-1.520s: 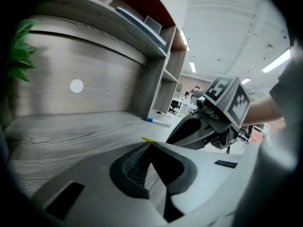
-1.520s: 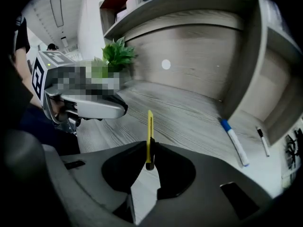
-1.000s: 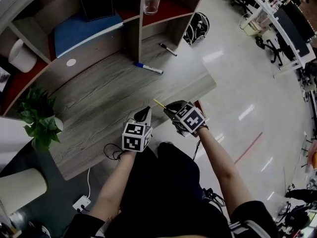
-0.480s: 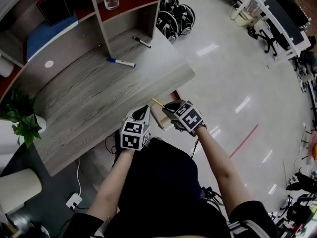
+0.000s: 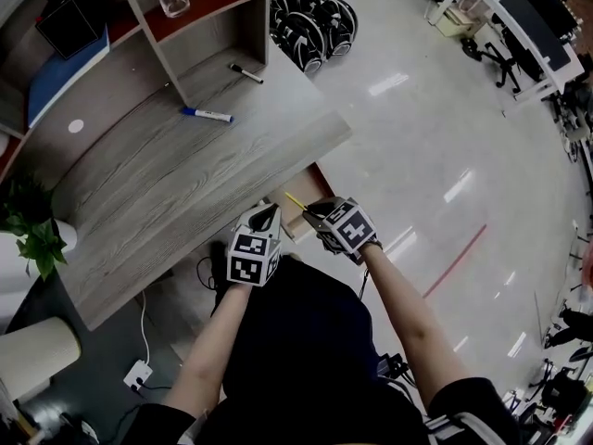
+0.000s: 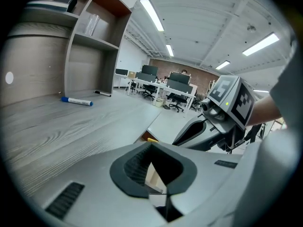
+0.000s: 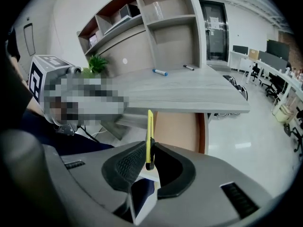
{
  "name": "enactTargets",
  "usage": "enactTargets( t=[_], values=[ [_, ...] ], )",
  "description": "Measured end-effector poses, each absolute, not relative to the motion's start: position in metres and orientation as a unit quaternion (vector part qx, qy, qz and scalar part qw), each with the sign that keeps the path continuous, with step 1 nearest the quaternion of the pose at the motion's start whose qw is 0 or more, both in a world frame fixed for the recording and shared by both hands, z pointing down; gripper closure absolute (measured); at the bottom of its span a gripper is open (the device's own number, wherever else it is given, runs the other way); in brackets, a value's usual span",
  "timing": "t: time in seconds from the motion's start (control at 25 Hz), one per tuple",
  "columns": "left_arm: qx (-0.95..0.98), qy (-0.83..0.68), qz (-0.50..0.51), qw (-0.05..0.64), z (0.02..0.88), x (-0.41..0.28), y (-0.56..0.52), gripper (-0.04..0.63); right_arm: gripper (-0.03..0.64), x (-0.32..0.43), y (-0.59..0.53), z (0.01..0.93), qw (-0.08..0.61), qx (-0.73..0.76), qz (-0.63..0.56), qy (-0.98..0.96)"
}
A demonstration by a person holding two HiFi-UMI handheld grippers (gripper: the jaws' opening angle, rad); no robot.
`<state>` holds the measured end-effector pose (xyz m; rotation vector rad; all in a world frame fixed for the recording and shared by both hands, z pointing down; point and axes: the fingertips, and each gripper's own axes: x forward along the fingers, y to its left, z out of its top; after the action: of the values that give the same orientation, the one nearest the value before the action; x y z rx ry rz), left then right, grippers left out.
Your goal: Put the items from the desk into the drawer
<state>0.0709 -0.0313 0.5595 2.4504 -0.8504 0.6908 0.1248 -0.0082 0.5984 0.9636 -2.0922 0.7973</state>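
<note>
grey left gripper [image 5: 267,212] and right gripper [image 5: 311,209] with black-and-white marker cubes [image 5: 255,256]; dark short sleeves [image 5: 466,404].

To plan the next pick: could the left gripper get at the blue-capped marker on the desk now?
Probably yes: the left gripper holds nothing, and only bare desk lies between it and the blue-capped marker.

Bright, even light from ceiling strip lights [image 6: 152,14]; glare streaks the polished floor [image 5: 389,85] on my right. Edges bend and darken, nearest surfaces soften.
</note>
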Motion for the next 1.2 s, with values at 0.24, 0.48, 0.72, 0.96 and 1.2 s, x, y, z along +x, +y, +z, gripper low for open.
enactTargets(
  t=[0.24, 0.48, 0.72, 0.96, 1.2],
  values=[
    [0.876, -0.309, 0.280, 0.242, 0.589, 0.067, -0.028, 0.592, 0.568, 0.122, -0.008, 0.625, 0.333, 0.381, 0.343, -0.791],
    [0.866, -0.311, 0.296, 0.258, 0.614, 0.060, -0.031, 0.592, 0.569, 0.119, -0.019, 0.656, 0.326, 0.395, 0.369, -0.775],
    [0.860, -0.311, 0.294, 0.278, 0.630, 0.058, -0.033, 0.592, 0.568, 0.114, -0.034, 0.678, 0.314, 0.403, 0.393, -0.765],
    [0.858, -0.316, 0.290, 0.282, 0.638, 0.054, -0.030, 0.592, 0.569, 0.106, -0.039, 0.700, 0.308, 0.408, 0.411, -0.755],
    [0.858, -0.320, 0.283, 0.286, 0.641, 0.050, -0.026, 0.592, 0.568, 0.097, -0.042, 0.713, 0.318, 0.407, 0.413, -0.750]
  ],
)
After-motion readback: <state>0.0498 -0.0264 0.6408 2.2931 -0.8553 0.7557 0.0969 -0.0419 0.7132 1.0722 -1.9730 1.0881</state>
